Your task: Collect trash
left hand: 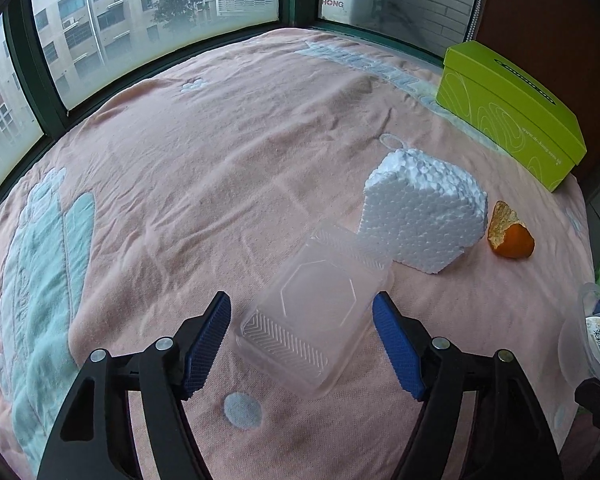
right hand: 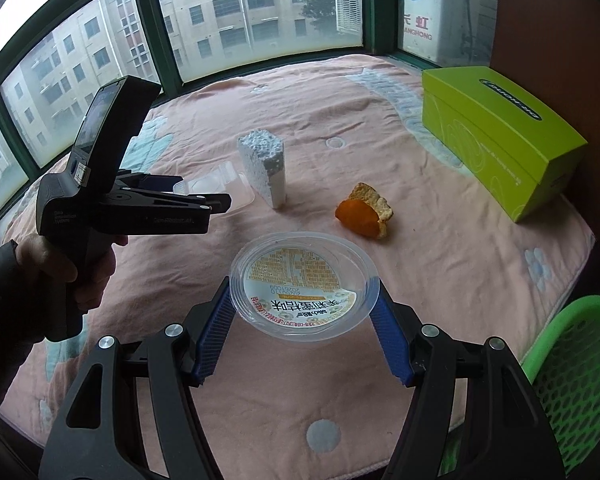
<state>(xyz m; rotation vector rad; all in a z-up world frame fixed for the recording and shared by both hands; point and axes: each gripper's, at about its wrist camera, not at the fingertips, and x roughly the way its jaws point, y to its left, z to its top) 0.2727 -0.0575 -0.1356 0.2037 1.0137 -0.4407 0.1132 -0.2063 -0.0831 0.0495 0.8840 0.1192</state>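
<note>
A clear plastic clamshell box (left hand: 316,312) lies on the pink blanket (left hand: 220,160). My left gripper (left hand: 302,308) hangs over it, one blue pad on each side. The right pad is at the box's edge, and a strip of blanket shows between the left pad and the box. My right gripper (right hand: 302,296) is shut on a round clear plastic cup (right hand: 300,280) with a printed label, held above the blanket. A white foam block (left hand: 424,220) (right hand: 266,168) and an orange peel (left hand: 512,236) (right hand: 364,212) lie further back.
A lime green box (left hand: 512,108) (right hand: 496,136) sits at the far right by the window. A green mesh basket (right hand: 572,380) stands off the blanket's right edge. A hand (right hand: 92,276) holds the left gripper at the left of the right wrist view. Windows bound the far side.
</note>
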